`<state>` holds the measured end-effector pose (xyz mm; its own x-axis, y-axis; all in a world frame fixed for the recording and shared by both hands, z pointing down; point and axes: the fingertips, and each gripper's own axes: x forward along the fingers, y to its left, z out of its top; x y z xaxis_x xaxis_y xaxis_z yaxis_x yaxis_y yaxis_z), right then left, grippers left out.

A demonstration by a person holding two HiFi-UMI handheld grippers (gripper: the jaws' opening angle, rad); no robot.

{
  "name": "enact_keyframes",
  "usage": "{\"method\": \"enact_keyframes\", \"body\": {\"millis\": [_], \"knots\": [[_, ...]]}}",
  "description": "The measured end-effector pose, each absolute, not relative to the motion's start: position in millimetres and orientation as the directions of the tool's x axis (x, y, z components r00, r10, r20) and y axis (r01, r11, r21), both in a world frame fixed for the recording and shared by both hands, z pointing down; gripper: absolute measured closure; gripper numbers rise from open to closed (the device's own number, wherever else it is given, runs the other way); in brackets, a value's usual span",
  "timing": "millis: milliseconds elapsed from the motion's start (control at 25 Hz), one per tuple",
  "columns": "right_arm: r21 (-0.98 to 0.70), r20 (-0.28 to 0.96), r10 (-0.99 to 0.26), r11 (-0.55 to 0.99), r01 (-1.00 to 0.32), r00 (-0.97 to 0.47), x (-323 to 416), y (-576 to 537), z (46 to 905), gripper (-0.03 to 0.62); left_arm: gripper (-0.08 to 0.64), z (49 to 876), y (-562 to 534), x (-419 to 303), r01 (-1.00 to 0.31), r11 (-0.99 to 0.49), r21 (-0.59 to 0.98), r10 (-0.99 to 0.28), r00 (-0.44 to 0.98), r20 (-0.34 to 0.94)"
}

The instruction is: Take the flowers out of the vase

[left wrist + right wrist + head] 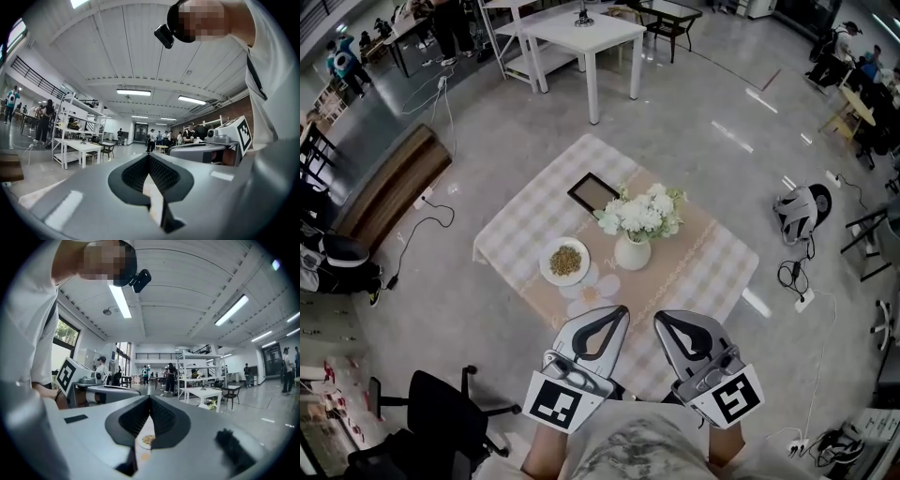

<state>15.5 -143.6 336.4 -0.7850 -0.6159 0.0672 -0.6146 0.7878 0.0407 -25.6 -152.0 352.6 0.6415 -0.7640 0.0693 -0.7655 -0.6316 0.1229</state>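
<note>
Clearly neither tool is on the job yet: the left tool [620,311] and right tool [662,318] hang side by side over the near corner of the bench [712,262], each w/ jaws pressed together and nothing between them. The flowers [639,214], a white bunch, stand in the pale vase [632,252] near the bench's middle, apart from both tools; a plate [564,261] of grain sits just beside the vase on its left. The step in hand looks like the approach. To do it well: spread one tool's jaws before reaching, come in at the stems just above the vase's rim, not the blooms, pinch the whole bunch, lift straight up. The other tool prob. should steady the vase, since it may tip or ride up w/ the stems; keep clear of the plate.
</note>
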Motion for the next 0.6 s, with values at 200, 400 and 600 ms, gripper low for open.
{"method": "enact_keyframes", "body": {"millis": [200,400,600], "knots": [[0.035,0.078,-0.592,0.806,-0.591,-0.802,25,-161,341,0.577,0.551,364,-171,-17,-0.790,-0.597,0.136,-0.788,0.610,0.083],[0.023,0.095,-0.587,0.809,-0.588,-0.804,32,-175,349,0.577,0.551,371,-184,-12,-0.799,-0.585,0.138,-0.795,0.599,0.097],[0.020,0.106,-0.586,0.809,-0.588,-0.803,34,-185,358,0.577,0.551,380,-193,-11,-0.805,-0.577,0.139,-0.798,0.592,0.113]]}}
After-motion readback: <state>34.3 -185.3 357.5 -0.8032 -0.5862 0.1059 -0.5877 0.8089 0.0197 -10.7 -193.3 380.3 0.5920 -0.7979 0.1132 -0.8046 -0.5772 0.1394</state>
